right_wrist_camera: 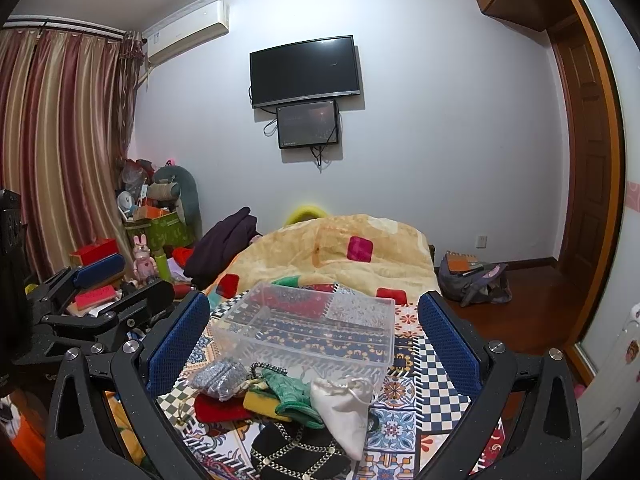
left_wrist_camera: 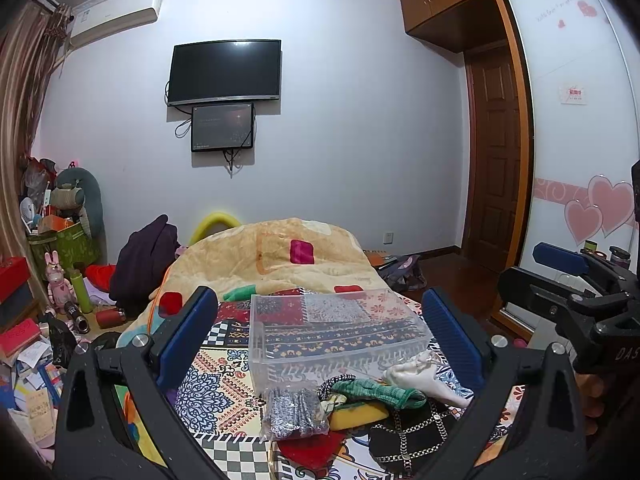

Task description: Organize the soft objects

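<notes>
Two grippers are held released above the bed, the left gripper [left_wrist_camera: 320,344] and the right gripper [right_wrist_camera: 312,340], nothing being grasped between their blue pads. A heap of soft objects is seen nearest, at 6 o'clock: a black chain-patterned bag [right_wrist_camera: 296,454], a white drawstring pouch [right_wrist_camera: 344,408], a green knit piece [right_wrist_camera: 294,394] and a red cloth [right_wrist_camera: 218,408]. Just beyond, toward 12 o'clock, a clear plastic bin [right_wrist_camera: 312,328] is set on the patterned bedspread [right_wrist_camera: 424,384].
</notes>
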Motion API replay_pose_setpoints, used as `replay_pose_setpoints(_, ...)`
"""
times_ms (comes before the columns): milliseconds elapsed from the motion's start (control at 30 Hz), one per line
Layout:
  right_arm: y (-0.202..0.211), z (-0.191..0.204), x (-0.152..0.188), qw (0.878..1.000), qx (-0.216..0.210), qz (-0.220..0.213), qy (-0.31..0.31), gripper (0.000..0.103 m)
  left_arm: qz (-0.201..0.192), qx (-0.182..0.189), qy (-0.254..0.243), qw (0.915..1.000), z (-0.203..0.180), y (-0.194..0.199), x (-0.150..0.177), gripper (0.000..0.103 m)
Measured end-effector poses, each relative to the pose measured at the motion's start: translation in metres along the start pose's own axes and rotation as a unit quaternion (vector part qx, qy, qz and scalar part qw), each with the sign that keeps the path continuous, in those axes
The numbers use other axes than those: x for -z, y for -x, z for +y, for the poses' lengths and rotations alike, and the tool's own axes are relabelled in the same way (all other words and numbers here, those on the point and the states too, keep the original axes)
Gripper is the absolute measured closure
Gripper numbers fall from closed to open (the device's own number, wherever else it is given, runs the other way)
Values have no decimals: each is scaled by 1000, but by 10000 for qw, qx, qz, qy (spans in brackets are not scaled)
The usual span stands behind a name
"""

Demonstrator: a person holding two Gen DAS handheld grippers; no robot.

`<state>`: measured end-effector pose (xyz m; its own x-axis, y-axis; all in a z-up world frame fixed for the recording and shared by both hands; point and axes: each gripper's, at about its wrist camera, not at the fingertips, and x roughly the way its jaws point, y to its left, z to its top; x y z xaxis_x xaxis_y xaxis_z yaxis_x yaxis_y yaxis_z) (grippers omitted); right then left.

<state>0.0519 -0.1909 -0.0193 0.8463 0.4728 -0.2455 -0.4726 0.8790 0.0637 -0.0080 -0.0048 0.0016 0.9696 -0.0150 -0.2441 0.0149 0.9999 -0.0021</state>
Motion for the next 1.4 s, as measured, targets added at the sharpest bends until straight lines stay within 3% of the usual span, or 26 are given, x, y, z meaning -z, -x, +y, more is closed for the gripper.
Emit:
replay_pose_setpoints(967, 1, 2, -2, 10000, -34, -3, -39, 0, 44, 38, -16, 10000, -4, -2, -1, 0)
replay_pose_setpoints(1133, -4, -2, 1, 9998, -60, 140, -84, 0, 433, 137, 54, 9990, 4, -17, 7, 0)
replay_pose_setpoints(1400, -43, -16, 34, 9926, -191, 1175, -244, 0, 1472, 375, 372, 9877, 25, -60, 47, 0)
